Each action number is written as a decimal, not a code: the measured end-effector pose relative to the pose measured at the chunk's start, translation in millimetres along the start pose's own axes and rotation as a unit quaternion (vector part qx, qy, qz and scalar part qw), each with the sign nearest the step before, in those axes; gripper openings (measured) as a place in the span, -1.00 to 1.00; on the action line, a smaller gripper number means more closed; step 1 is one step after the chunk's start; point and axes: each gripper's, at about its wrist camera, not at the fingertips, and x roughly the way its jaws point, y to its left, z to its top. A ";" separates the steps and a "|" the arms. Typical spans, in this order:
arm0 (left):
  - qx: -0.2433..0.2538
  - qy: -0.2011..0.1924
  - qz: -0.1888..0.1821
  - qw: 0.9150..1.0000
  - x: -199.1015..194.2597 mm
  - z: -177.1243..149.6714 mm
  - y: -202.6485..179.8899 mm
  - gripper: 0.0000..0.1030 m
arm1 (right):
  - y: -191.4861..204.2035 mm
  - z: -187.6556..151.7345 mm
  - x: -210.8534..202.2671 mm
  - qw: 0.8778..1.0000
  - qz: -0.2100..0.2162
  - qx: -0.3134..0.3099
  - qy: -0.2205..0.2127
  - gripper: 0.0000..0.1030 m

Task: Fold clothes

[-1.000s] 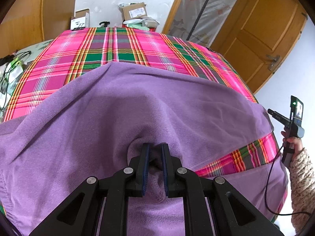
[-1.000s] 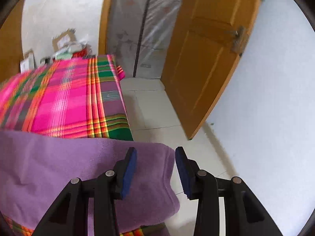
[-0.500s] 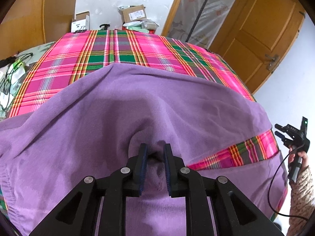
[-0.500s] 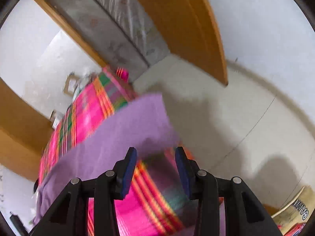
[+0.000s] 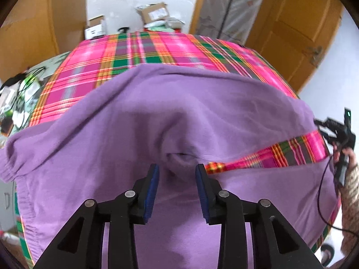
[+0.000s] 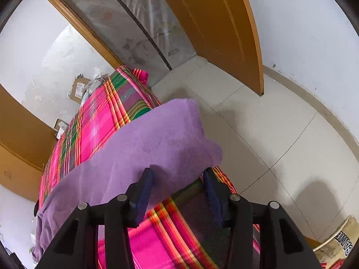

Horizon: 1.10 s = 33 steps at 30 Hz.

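A purple fleece garment [image 5: 157,112] lies spread over a bed with a pink and green plaid sheet [image 5: 157,49]. My left gripper [image 5: 177,169] hovers over the garment's middle with its jaws opening. A small puckered fold of fabric sits just ahead of the blue pads, and they do not press on it. My right gripper [image 6: 178,173] stands open above the garment's [image 6: 157,139] corner at the bed's edge, with nothing clamped. From the left wrist view, the right gripper [image 5: 336,130] shows at the far right, held in a hand with a knitted sleeve [image 5: 350,179].
Cardboard boxes [image 5: 154,13] are piled against the wall beyond the bed. A wooden door [image 6: 224,22] stands open over the tiled floor [image 6: 269,134] to the right of the bed. Cables and clutter [image 5: 20,98] lie at the left; a printed bag [image 6: 336,239] sits on the floor.
The left jaws have spread apart and let go of the purple fold they pinched. The right gripper has rolled and swung down over the garment's corner at the bed's edge.
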 end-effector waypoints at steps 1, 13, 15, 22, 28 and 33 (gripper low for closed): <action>0.008 0.003 0.002 1.000 2.8 0.5 -3.4 -0.32 | 1.3 1.0 0.3 1.000 -0.001 -0.003 -0.003 -0.24; 0.002 0.025 0.033 0.999 26.3 12.3 -10.6 -0.49 | 23.2 10.0 -19.5 0.996 -0.020 -0.061 -0.056 -0.86; -0.006 0.021 0.018 1.000 20.9 10.6 -5.9 -0.64 | 25.7 12.8 -28.6 0.995 -0.021 -0.068 -0.071 -0.86; -0.006 -0.001 -0.013 1.000 -0.8 4.1 -3.3 -0.82 | 19.9 21.4 -51.3 0.992 -0.030 -0.066 -0.102 -0.87; -0.008 0.008 -0.029 1.000 -5.1 -4.1 0.6 -0.83 | 0.3 22.2 -39.6 0.993 -0.058 -0.051 -0.084 -0.86; -0.001 0.012 -0.029 0.999 -4.6 -4.1 -1.6 -0.83 | -10.6 24.6 -23.2 0.994 -0.074 -0.040 -0.069 -0.86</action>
